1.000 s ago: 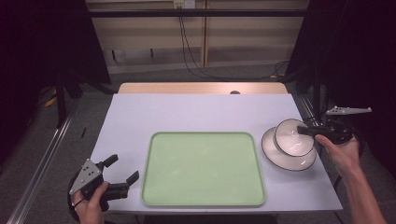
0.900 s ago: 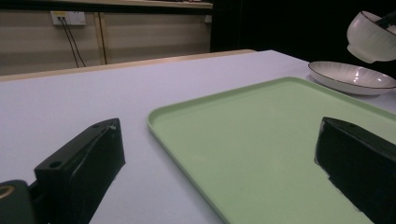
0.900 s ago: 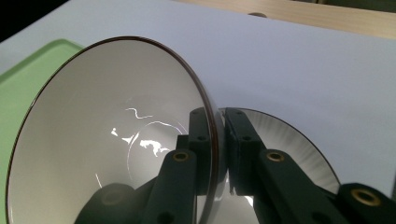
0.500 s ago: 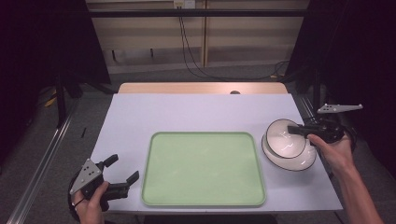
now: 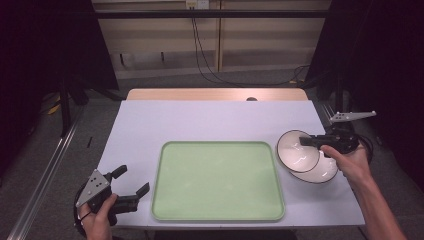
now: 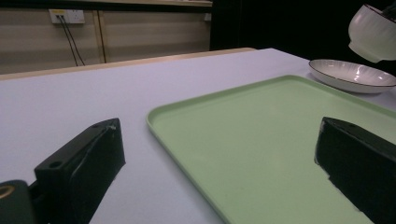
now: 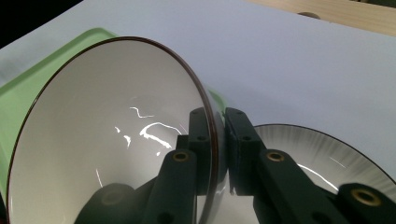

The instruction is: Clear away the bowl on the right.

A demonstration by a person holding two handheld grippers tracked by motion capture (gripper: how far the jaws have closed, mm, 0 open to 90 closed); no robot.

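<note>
Bowl (image 5: pixel 298 150) between plate (image 5: pixel 320 170) and tray (image 5: pixel 218 181)

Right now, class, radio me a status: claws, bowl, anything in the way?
Right claw shut on bowl rim, bowl lifted off plate. Left claw open, idle. Green tray bare, path clear.

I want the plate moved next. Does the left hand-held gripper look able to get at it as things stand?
Probably not directly. The left hand-held gripper sits at the near left table corner, and the green tray lies between it and the plate at the far right. Its jaws are open, but it would have to cross over the tray.
</note>
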